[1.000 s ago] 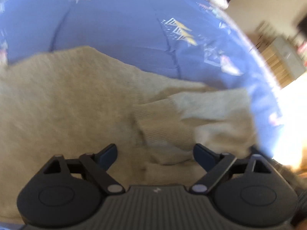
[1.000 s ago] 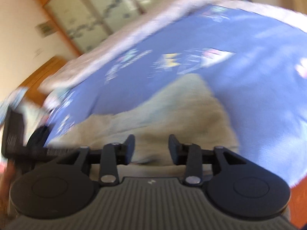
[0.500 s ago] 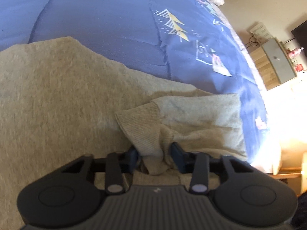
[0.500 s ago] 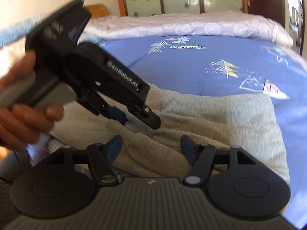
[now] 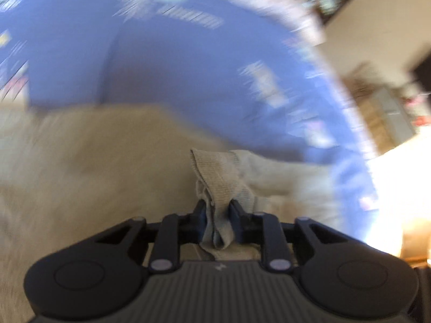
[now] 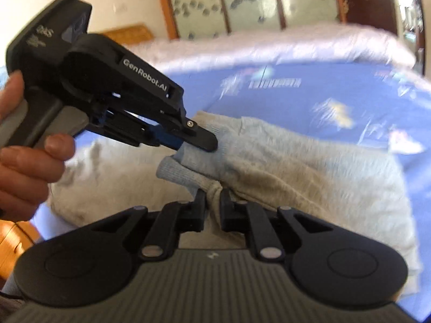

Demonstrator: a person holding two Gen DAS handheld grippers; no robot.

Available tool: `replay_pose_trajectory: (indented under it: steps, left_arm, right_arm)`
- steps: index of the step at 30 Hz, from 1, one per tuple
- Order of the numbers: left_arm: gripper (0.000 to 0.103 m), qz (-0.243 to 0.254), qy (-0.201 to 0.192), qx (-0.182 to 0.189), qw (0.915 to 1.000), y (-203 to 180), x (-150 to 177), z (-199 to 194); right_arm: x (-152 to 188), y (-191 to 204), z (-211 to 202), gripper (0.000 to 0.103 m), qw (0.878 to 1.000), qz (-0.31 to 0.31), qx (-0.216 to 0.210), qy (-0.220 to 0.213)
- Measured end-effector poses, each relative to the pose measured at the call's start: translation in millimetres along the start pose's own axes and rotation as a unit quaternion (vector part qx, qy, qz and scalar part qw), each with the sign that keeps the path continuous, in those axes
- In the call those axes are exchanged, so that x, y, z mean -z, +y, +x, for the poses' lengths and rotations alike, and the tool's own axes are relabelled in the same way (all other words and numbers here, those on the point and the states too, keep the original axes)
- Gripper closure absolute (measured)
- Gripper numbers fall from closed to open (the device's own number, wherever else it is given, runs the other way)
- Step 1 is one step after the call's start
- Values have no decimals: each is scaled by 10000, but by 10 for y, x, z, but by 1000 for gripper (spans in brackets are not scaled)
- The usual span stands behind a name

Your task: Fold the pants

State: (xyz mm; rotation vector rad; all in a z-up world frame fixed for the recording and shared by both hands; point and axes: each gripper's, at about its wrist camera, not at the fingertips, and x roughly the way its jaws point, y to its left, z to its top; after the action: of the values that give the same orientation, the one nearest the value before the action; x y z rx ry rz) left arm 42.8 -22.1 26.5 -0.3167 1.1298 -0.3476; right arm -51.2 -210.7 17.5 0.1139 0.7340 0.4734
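Beige ribbed cuff cloth is bunched between your left gripper [image 5: 217, 210] fingers; the jaws are easing open a touch but the pads press on it. Your right gripper [image 6: 213, 202] is closing, clamped on the neighbouring cuff. The pants [image 6: 309, 167] lie across the blue bedspread [image 6: 309, 99], hems lifted. You seem to be at the pickup that starts a fold. Next, likely carry both cuffs together toward the waistband, keeping them level and the cloth taut.

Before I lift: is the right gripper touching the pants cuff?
Touching. The right wrist view shows the right gripper closing, its fingers pinching the pants cuff.
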Motion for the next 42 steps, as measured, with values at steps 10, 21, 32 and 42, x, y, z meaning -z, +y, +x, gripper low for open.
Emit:
replay_pose_trajectory:
  steps: [10,21,32,42]
  left_arm:
    - [49,-24,-755,-139,9970,289,144,-500]
    - [42,-937,-1548,-326,9830,1295,821,-1524]
    - [17,-3204,-1548,206,9343,2515,1124,-1570]
    - [38,-3207,-1936,645,9249,2676,575,-1000]
  right_arm:
    - [-66,34,-381,59,9987,-92,-324,-384]
    - [56,-188,-25,61,9941,891,560,265]
    - [-174,459,-219,59,9987,-116,-100,-487]
    - [-134,779,10,60,9973,-618,-398,92]
